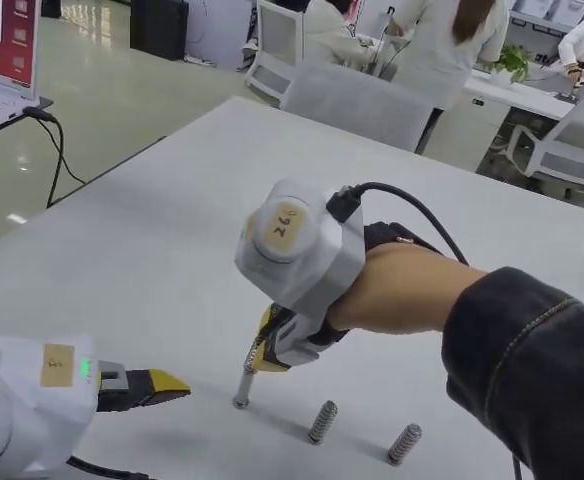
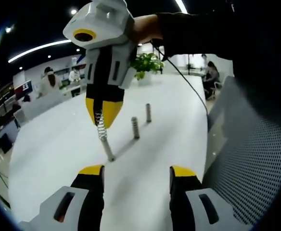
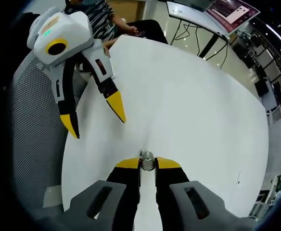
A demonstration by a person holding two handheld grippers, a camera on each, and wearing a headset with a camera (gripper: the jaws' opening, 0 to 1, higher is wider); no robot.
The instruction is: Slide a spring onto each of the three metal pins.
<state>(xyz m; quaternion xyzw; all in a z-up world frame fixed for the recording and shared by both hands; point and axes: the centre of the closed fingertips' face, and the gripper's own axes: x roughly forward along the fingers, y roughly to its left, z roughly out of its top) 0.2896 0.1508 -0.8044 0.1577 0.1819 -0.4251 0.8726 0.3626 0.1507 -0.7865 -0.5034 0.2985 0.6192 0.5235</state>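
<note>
While the right gripper (image 3: 147, 164) stood clamped on a spring (image 2: 101, 126) over the bare pin (image 1: 243, 386), the left gripper (image 2: 136, 170) hung nearby — jaws apart.

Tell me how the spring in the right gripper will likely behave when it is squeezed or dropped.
The spring is an open wire coil, so it probably flexes if squeezed hard. It looks thin, likely light. Being round, it may roll on the smooth table if the right gripper drops it beside the pin.
</note>
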